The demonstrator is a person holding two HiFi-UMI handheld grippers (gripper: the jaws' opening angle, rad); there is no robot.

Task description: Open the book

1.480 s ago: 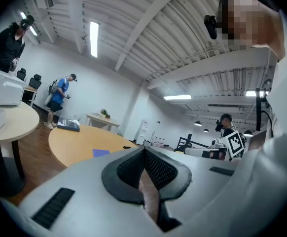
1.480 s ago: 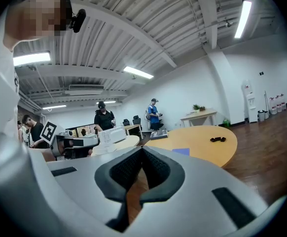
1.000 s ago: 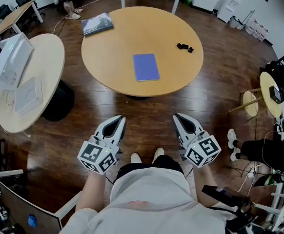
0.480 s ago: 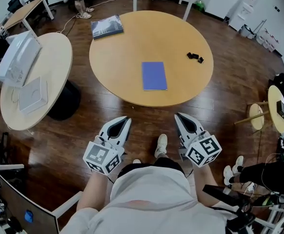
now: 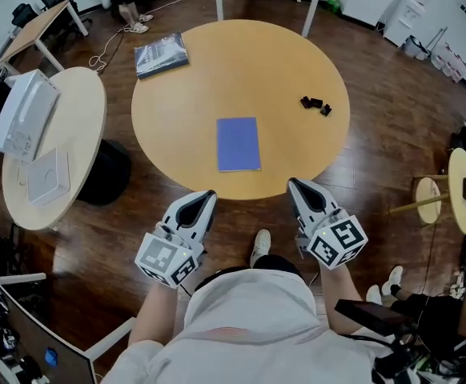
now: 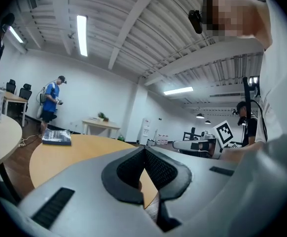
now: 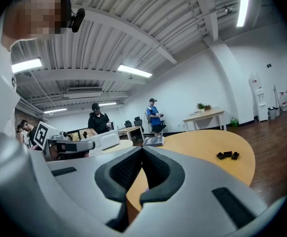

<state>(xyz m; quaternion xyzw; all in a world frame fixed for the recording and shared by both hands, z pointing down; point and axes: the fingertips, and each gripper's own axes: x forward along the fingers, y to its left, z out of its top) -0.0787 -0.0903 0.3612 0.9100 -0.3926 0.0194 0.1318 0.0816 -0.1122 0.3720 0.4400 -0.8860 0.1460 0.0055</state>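
The round table [image 5: 241, 62] fills more of the head view than it did a second ago. The person has stepped up to it, and its near edge, which was well ahead of the two grippers, now lies just beyond their tips. The left gripper [image 5: 206, 196] and the right gripper [image 5: 295, 184] have come along side by side, held low in front of the body and pointing at the table, neither yet over it. The blue book [image 5: 239, 144] lies closed and flat on the table near that front edge, ahead of the gap between the two grippers and untouched. On both grippers the fingers [image 6: 132, 168] are pressed together with nothing between them. To my eye this is only the approach. The opening hasn't begun, and the fingers will have to reach the cover's edge before anything lifts.
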